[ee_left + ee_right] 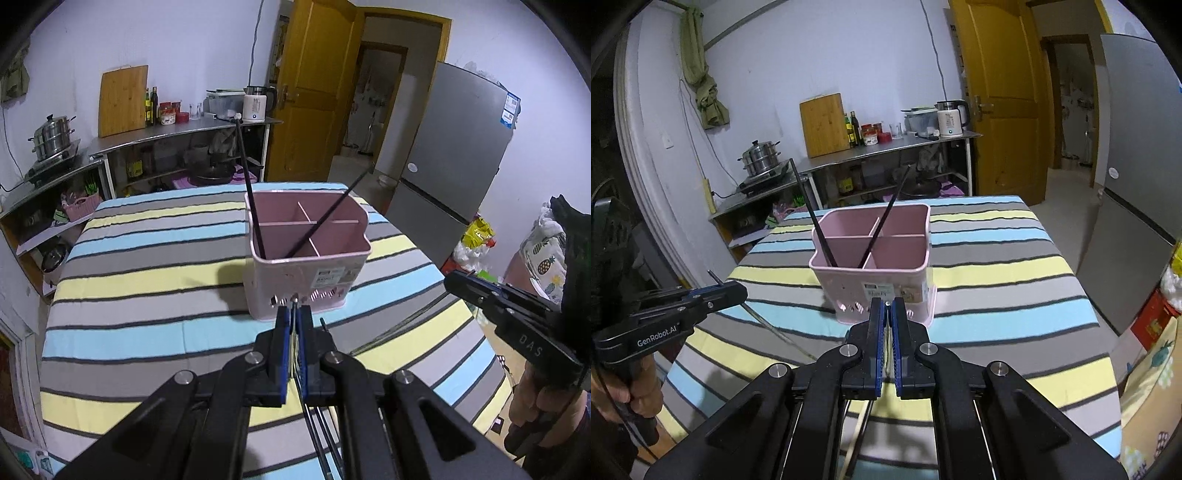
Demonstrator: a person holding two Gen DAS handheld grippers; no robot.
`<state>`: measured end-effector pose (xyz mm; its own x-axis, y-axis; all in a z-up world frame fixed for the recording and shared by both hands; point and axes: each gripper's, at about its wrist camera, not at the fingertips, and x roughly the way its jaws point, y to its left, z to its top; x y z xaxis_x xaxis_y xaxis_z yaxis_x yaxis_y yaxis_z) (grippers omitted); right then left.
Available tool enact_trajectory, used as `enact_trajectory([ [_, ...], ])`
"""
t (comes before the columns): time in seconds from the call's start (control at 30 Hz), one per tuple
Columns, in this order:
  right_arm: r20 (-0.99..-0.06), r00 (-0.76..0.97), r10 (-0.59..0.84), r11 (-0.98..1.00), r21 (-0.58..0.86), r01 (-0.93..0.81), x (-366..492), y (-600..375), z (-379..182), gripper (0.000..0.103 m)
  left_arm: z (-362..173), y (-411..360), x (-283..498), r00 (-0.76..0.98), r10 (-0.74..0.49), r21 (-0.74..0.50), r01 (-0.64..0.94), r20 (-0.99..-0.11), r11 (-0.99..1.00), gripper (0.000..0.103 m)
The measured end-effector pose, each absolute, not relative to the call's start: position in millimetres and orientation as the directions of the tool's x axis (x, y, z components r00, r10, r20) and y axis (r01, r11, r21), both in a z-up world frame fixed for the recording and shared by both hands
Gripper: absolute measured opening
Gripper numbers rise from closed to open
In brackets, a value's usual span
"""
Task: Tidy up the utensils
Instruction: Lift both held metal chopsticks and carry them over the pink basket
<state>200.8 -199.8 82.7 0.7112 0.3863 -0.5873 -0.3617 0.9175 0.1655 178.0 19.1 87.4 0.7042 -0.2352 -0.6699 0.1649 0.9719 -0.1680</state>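
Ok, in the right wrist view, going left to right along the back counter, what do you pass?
Steamer pot → cutting board → oil bottles → red jars → white kettle

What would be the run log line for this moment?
left gripper: shut on chopsticks | right gripper: shut on chopstick | pink holder: two chopsticks inside
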Motion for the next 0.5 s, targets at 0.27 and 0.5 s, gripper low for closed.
enact_trajectory([
  [0.27, -0.584, 0.716, 0.382, 0.919, 0.162, -0.358, 187, -207, 85, 0.004, 86, 18, 166, 0.7, -0.233, -0.17, 0.16, -0.675, 0.972, 0.005],
  [0.5, -0.575, 0.722, 0.386, 0.917, 0.152, -0.369, 183, -208, 91, 0.004, 91, 16, 158, 0.699, -0.243, -0.169, 0.174, -0.672, 0.97, 0.005],
])
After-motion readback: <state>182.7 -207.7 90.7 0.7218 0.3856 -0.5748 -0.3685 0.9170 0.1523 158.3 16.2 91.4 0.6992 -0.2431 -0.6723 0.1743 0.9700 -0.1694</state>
